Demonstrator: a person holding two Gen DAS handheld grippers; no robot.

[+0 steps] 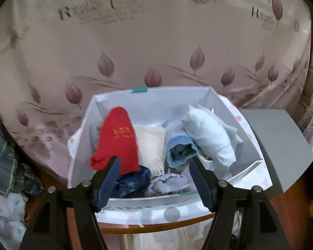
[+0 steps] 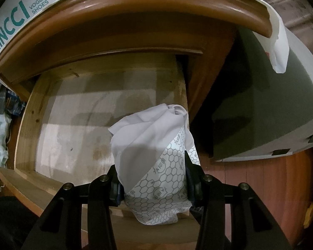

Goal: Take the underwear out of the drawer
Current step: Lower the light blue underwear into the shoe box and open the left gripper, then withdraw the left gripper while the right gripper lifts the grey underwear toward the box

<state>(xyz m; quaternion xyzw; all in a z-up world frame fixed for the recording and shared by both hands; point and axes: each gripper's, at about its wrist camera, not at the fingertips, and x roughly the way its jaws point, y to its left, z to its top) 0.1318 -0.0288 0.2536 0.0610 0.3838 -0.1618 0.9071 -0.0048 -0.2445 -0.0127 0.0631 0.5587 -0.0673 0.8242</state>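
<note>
Pale underwear [image 2: 154, 158] is clamped in the right gripper [image 2: 154, 189] over the near drawer [image 2: 29, 125], to be lifted out, while the left gripper [image 1: 154, 177] is held wide open and empty above the box [image 1: 250, 137].

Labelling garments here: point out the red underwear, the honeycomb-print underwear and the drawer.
red underwear [image 1: 116, 139], left wrist view, middle.
honeycomb-print underwear [image 2: 169, 170], right wrist view, printed band.
drawer [image 2: 73, 125], right wrist view, bare floor.

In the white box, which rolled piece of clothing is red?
The red roll at the left side of the white box, with small gold marks. The other pieces are cream, light blue, dark blue or pale.
</note>
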